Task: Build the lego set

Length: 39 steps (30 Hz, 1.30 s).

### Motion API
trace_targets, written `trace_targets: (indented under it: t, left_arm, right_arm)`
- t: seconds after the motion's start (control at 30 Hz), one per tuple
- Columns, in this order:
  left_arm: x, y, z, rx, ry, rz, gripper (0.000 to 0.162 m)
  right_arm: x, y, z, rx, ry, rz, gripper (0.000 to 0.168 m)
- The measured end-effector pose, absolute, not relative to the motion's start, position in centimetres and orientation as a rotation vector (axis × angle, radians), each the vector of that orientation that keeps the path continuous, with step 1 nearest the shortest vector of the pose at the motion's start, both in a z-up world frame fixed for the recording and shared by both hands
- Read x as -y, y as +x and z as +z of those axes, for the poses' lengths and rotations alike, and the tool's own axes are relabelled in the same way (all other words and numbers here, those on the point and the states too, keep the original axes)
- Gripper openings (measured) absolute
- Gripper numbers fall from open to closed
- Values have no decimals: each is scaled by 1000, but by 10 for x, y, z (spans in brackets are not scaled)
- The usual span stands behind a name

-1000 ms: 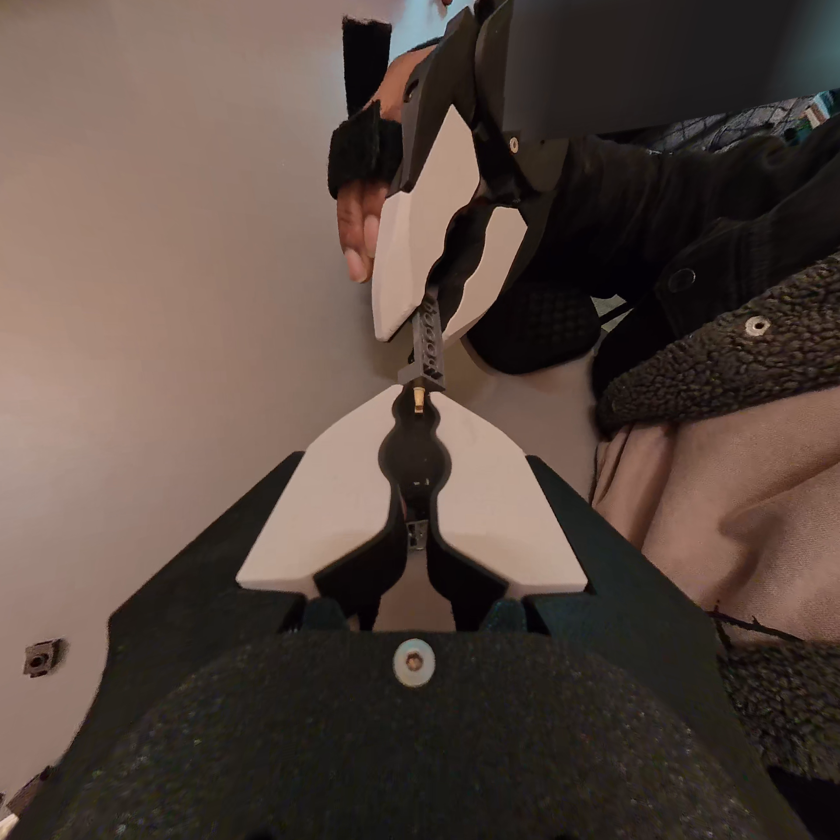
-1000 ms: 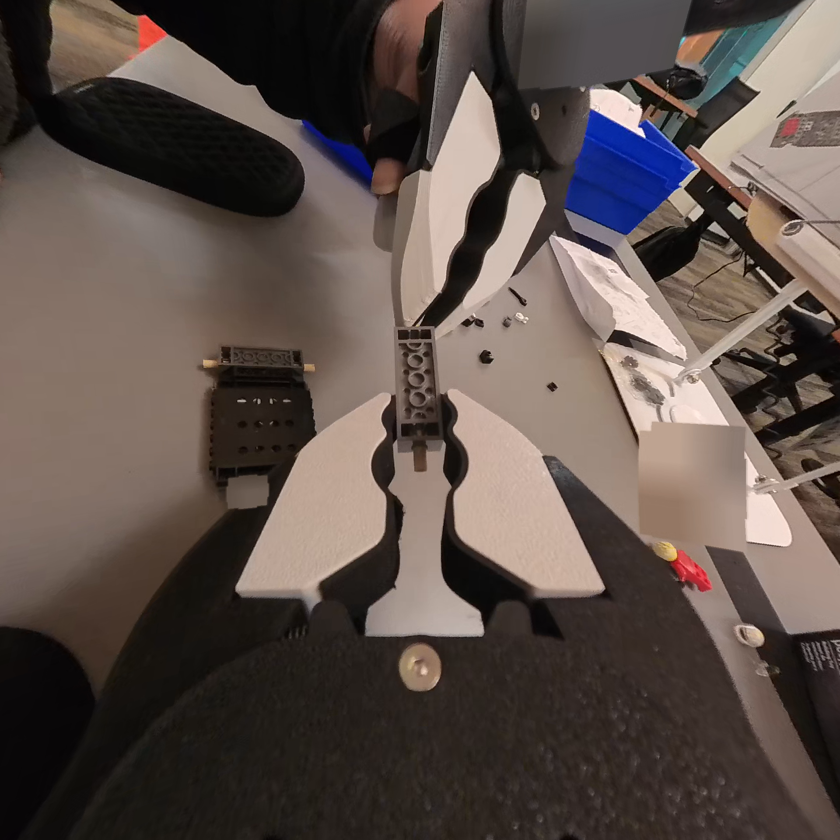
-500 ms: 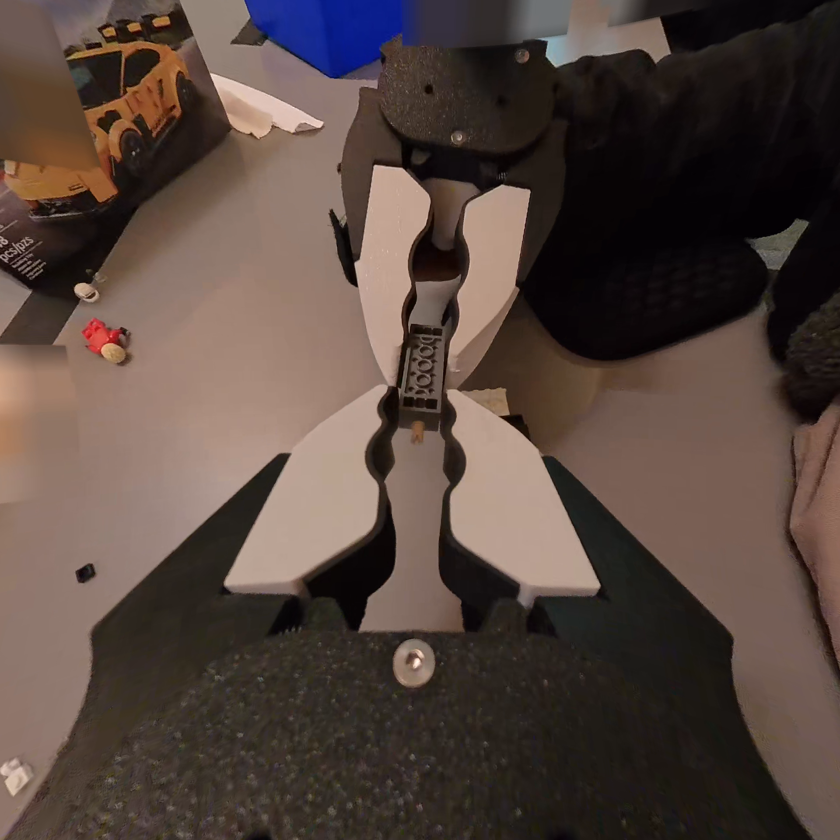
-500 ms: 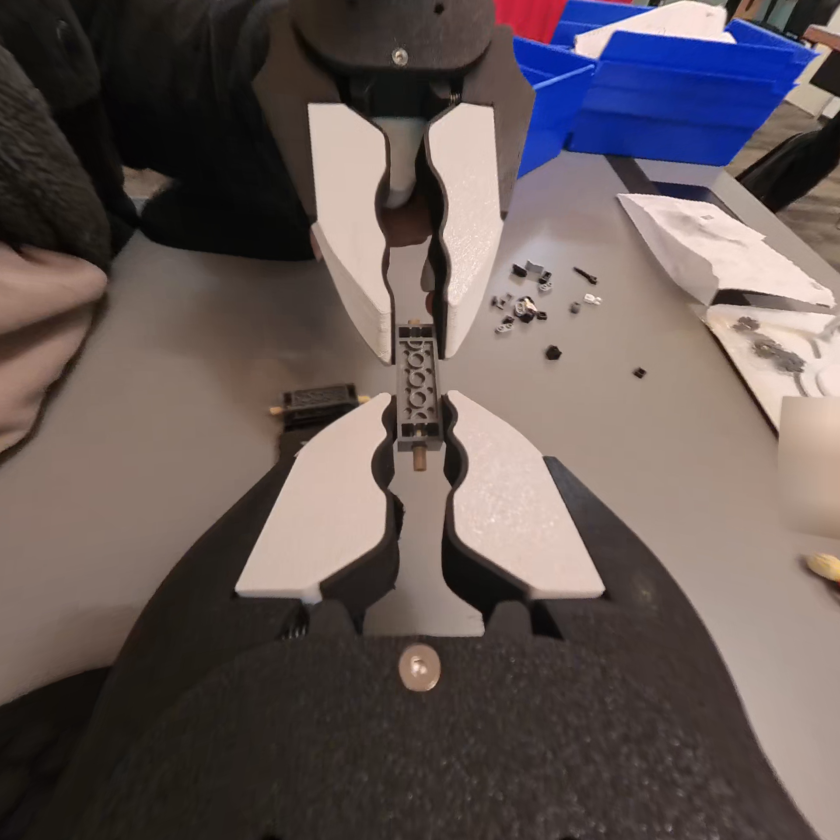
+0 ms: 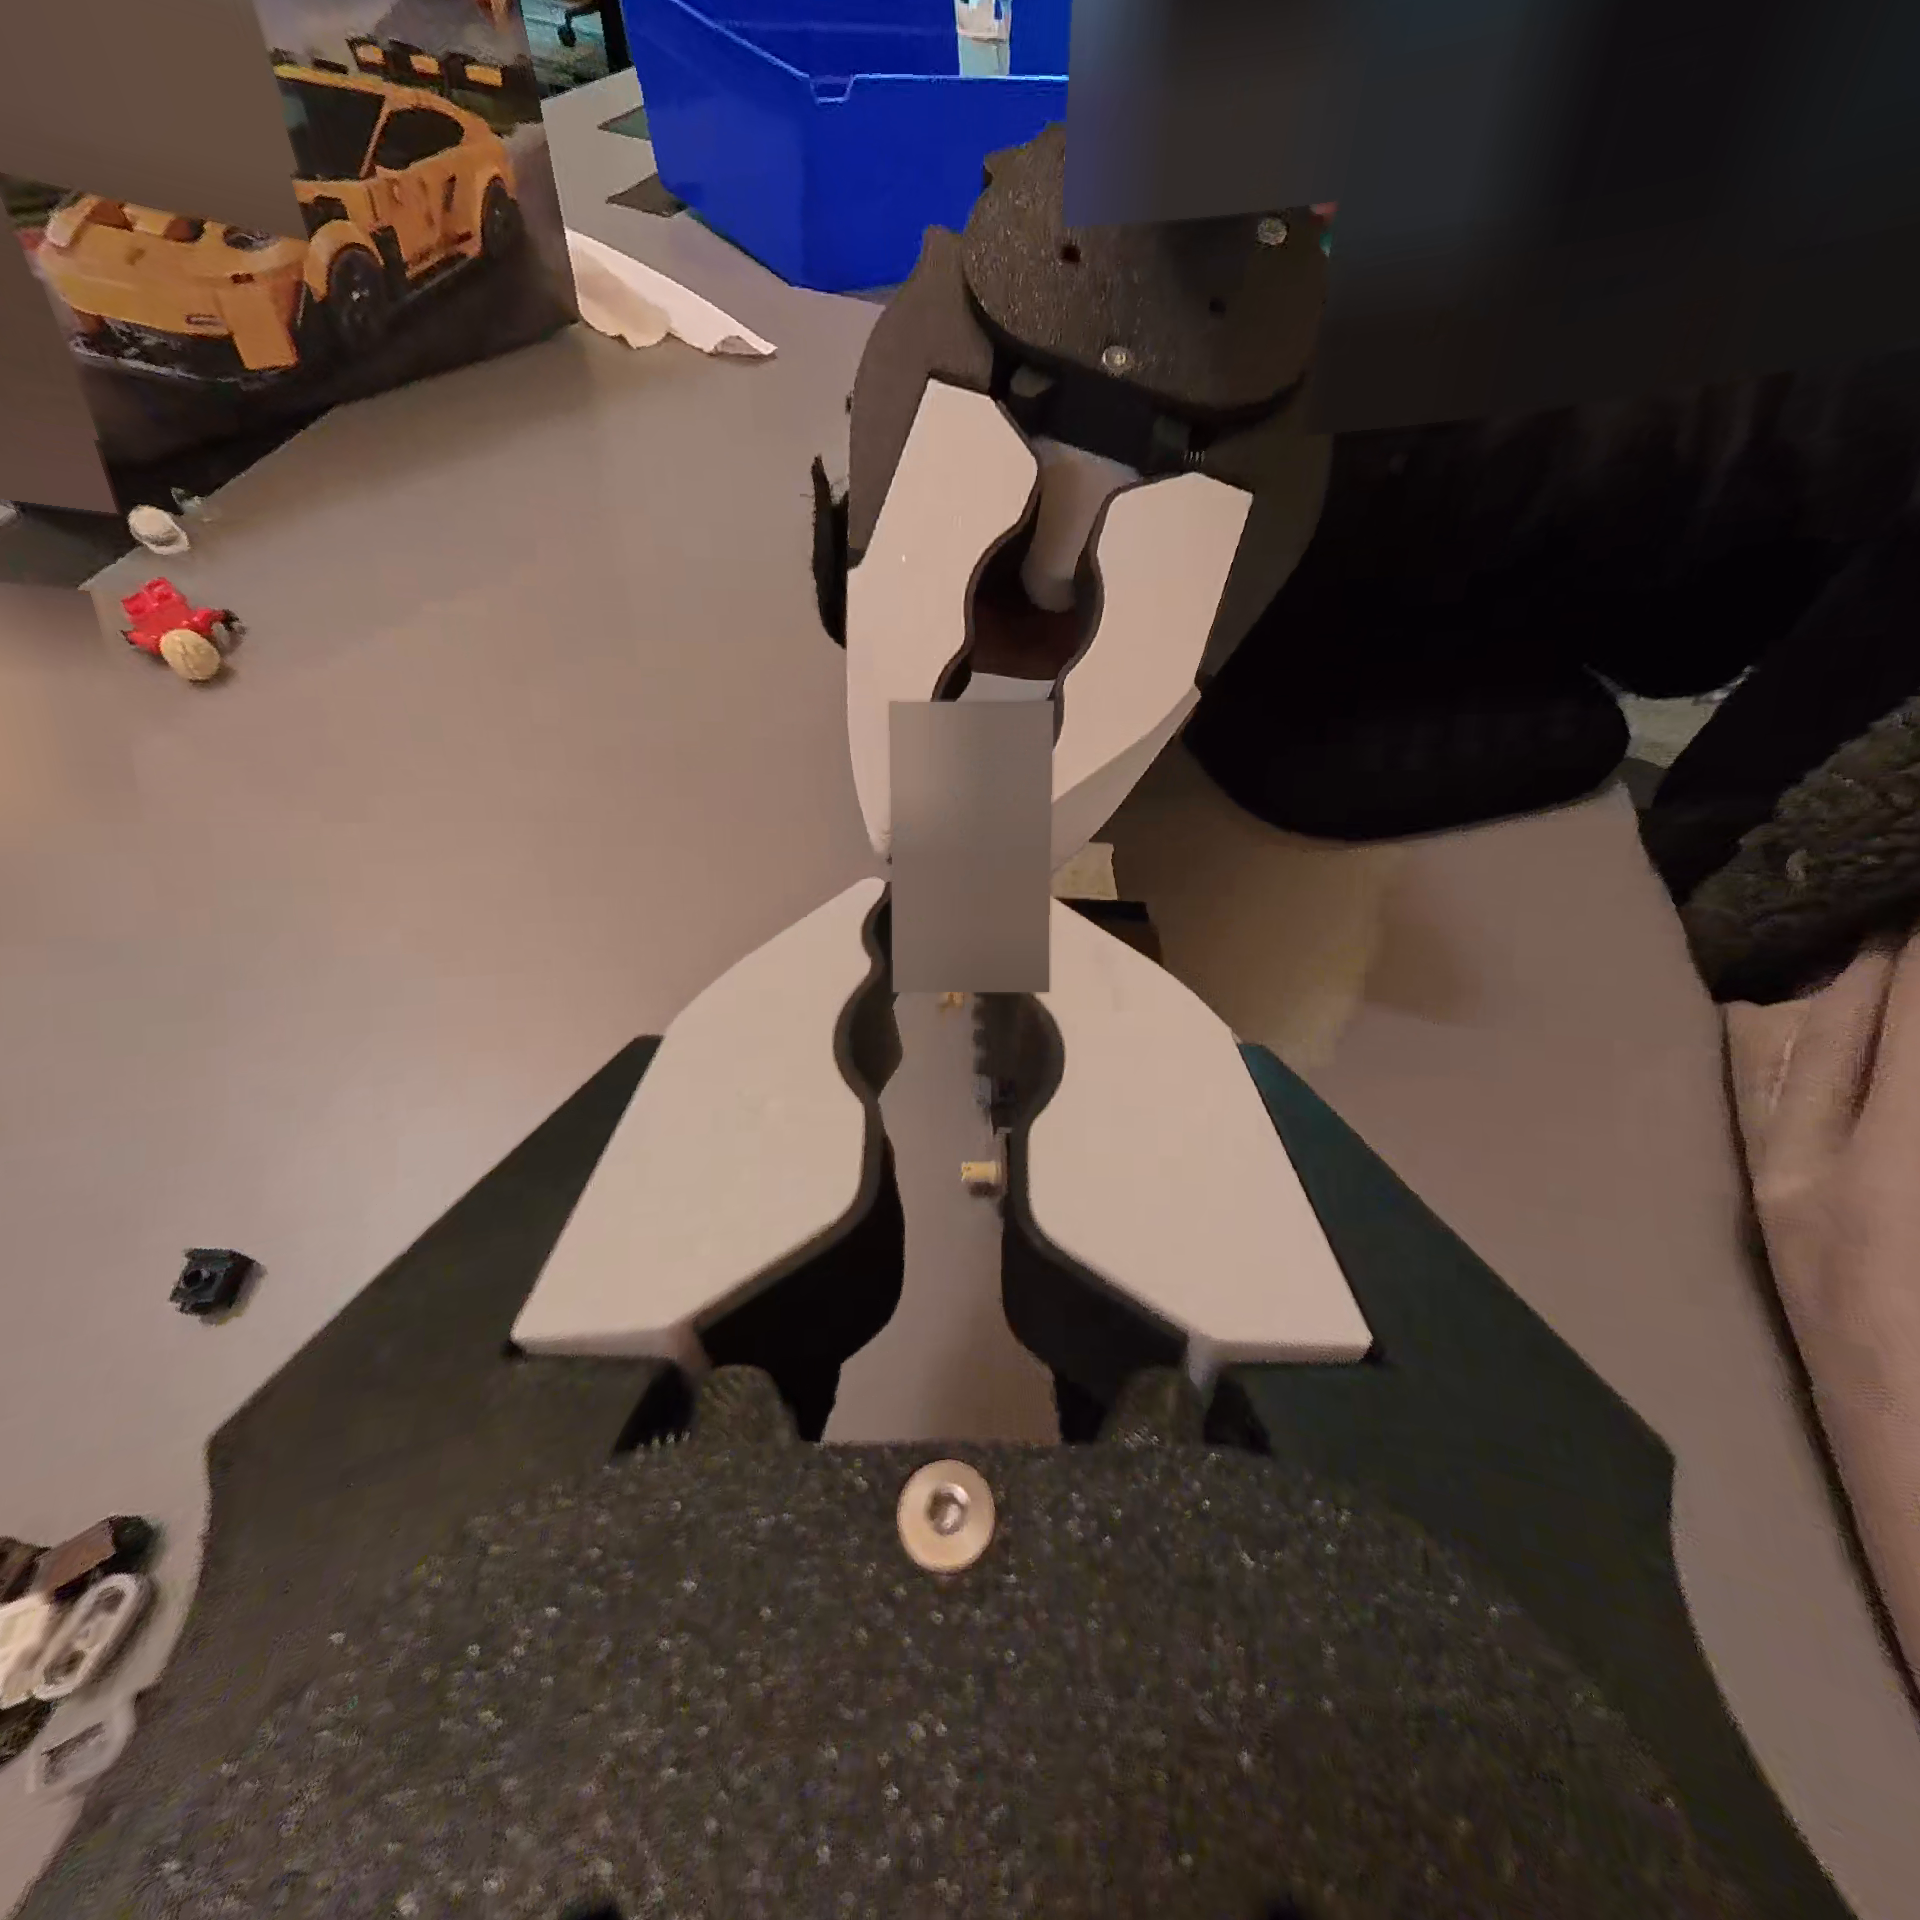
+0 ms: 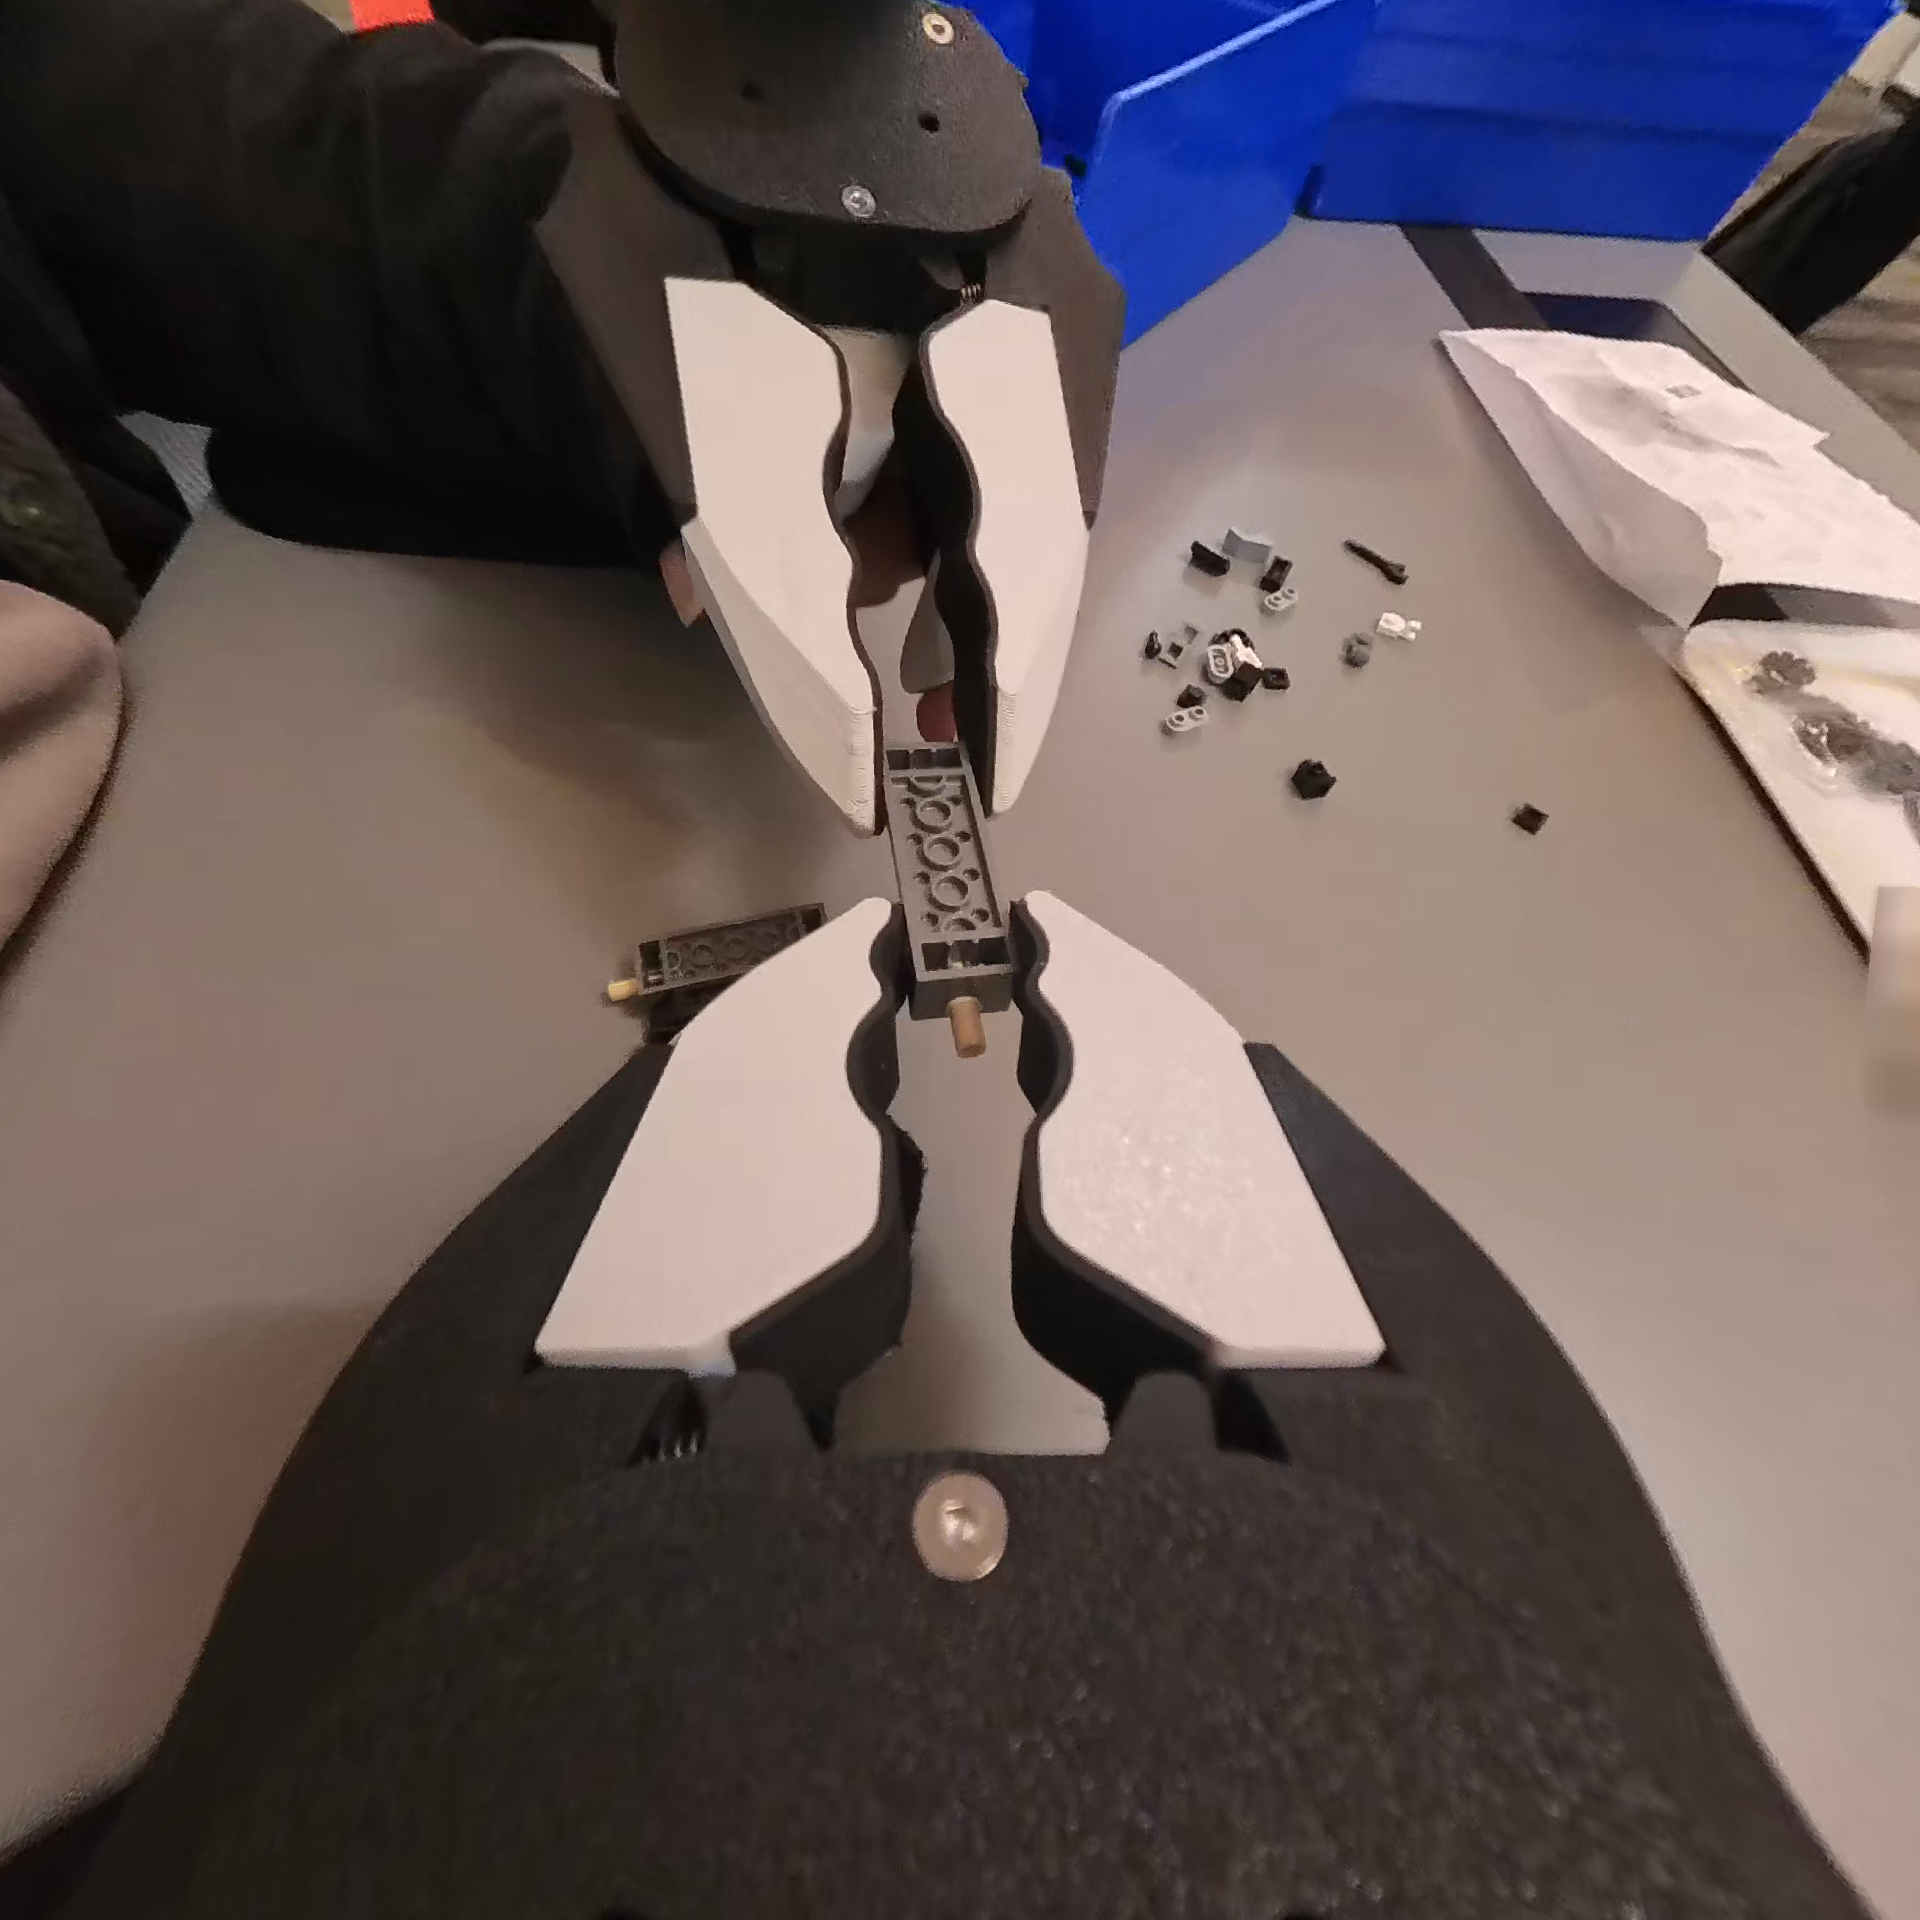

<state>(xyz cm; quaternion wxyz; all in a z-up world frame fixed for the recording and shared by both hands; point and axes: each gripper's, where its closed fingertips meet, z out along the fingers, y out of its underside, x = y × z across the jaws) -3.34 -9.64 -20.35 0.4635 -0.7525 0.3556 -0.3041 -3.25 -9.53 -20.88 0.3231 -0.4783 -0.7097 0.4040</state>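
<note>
Blue bins (image 6: 1538, 114) behind; loose pieces (image 6: 1236, 649) apparently beside claws.

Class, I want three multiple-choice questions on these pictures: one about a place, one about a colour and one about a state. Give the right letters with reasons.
1. In the right wrist view, where are the loose small pieces?
A) right of the grey brick
B) inside a bin
C) on the paper bag

2. What colour is the pin sticking from the brick?
A) red
B) tan
C) blue

3. The brick is:
A) flat on the table
B) stacked on another assembly
C) held between the left gripper and right gripper

Answers:
1. A, they are scattered to its right.
2. B, there is a tan stub at its near end.
3. C, each gripper clamps one end.
</note>
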Motion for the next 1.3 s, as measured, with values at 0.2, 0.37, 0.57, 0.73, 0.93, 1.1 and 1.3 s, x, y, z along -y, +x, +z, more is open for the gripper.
trace_targets:
  t: [0.2, 0.37, 0.57, 0.73, 0.93, 1.1, 1.3]
  left_arm:
    - [94, -50, -223, -902, -1887, -655, 28]
    - [98, -43, -210, -920, -1802, -640, 27]
    - [104, -39, -191, -926, -1684, -655, 18]
    - [107, -36, -184, -905, -1650, -707, 18]
    - [106, -36, -178, -895, -1610, -676, 18]
    - [108, -31, -181, -915, -1609, -662, 18]
    - [103, -36, -180, -859, -1615, -685, 23]
  right_arm:
    - [94, -39, -219, 1783, -1428, 1045, 17]
    - [97, -39, -207, 1673, -1487, 1104, 17]
    - [109, -36, -195, 1593, -1476, 1206, 17]
    - [110, -30, -178, 1537, -1264, 1285, 18]
    - [107, -25, -176, 1528, -1259, 1298, 30]
    - [113, -28, -178, 1563, -1237, 1258, 17]
    - [105, -26, -171, 1505, -1292, 1304, 17]
